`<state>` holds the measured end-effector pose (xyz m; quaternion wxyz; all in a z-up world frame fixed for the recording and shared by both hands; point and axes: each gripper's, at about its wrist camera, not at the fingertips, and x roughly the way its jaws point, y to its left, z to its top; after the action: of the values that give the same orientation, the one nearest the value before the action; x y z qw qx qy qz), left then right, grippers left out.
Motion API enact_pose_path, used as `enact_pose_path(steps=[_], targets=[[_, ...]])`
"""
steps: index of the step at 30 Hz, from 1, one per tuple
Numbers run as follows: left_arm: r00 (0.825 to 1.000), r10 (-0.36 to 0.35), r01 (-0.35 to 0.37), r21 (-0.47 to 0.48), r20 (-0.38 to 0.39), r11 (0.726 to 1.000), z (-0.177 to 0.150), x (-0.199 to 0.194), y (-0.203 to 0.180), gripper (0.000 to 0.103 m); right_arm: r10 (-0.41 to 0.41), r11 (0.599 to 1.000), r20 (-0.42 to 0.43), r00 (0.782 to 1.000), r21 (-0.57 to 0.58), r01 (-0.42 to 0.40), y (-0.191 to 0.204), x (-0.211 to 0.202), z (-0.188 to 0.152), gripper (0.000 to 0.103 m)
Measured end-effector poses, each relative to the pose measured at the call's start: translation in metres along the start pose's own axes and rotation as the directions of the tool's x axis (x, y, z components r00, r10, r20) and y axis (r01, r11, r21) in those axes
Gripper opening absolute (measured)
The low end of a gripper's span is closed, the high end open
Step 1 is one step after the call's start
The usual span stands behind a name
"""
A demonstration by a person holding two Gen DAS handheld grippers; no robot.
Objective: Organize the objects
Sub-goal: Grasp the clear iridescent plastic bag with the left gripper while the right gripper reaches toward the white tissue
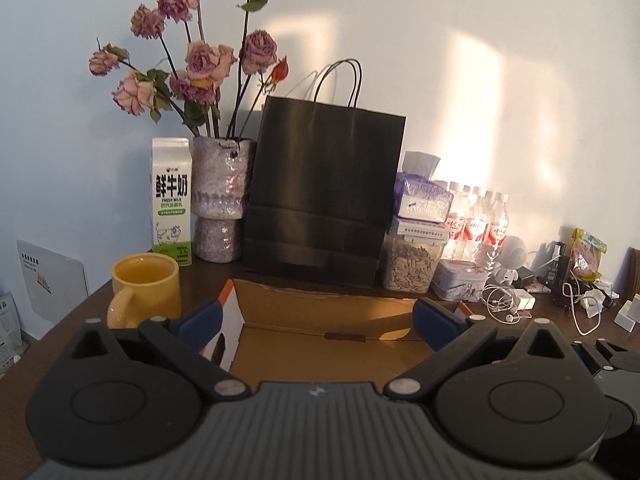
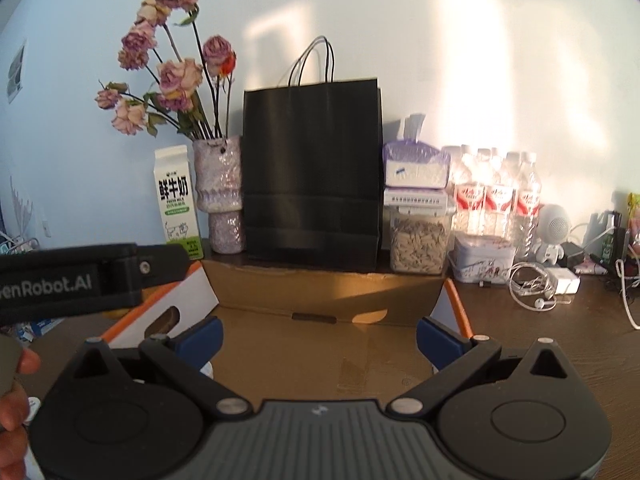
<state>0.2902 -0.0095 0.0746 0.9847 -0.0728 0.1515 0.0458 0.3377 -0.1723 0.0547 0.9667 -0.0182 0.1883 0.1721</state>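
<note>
The dark wooden surface runs back to a pale wall, and most of its near middle is taken by an open cardboard box. The box is plain brown inside, with white and orange printed side flaps standing up at left and right; its back flap leans toward the row of things behind it. Nothing shows on the part of the box floor that is in view.

Behind the box, touching or just beside its back flap, stands a tall black paper bag with cord handles. Left of the bag is a purple vase of dried roses, then a milk carton. A yellow mug sits near the surface's left edge, just beside the box's left flap. Right of the bag come a clear jar of seeds with tissue packs stacked on top, a cluster of water bottles, a small tin, and a tangle of white earphones and chargers.

The open room lies on the bare wood to the right of the box.

The left gripper hangs over the box with its jaws spread wide and nothing between them. The right gripper does the same, jaws spread wide and holding nothing.
</note>
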Motion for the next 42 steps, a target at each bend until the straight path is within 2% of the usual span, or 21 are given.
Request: enact_pose_path(steps=[8,13,23,30,35,42], targets=[[1.000,0.007,-0.007,-0.002,0.025,1.000,0.002,-0.038,0.007,0.103,-0.008,1.000,0.027,1.000,-0.017,0.008,0.002,-0.040,-0.004,0.103],[1.000,-0.001,0.001,0.007,0.013,1.000,-0.005,-0.061,0.014,0.103,-0.006,1.000,0.029,1.000,-0.026,0.007,0.003,-0.066,-0.014,0.103],[1.000,-0.017,0.017,0.015,-0.010,1.000,-0.024,-0.113,0.039,0.103,-0.001,0.999,0.015,1.000,-0.049,0.001,0.001,-0.118,-0.046,0.103],[1.000,-0.003,0.003,0.030,-0.021,1.000,-0.043,-0.145,0.060,0.103,-0.017,0.999,-0.011,1.000,-0.047,0.016,-0.004,-0.150,-0.078,0.103],[0.997,0.034,-0.032,0.037,-0.065,0.999,-0.067,-0.159,0.079,0.103,-0.030,0.999,-0.028,0.999,-0.041,0.028,-0.010,-0.170,-0.097,0.103],[0.984,0.082,-0.074,0.055,-0.161,0.996,-0.107,-0.176,0.102,0.103,-0.013,1.000,-0.061,0.998,-0.023,0.011,-0.013,-0.191,-0.125,0.103]])
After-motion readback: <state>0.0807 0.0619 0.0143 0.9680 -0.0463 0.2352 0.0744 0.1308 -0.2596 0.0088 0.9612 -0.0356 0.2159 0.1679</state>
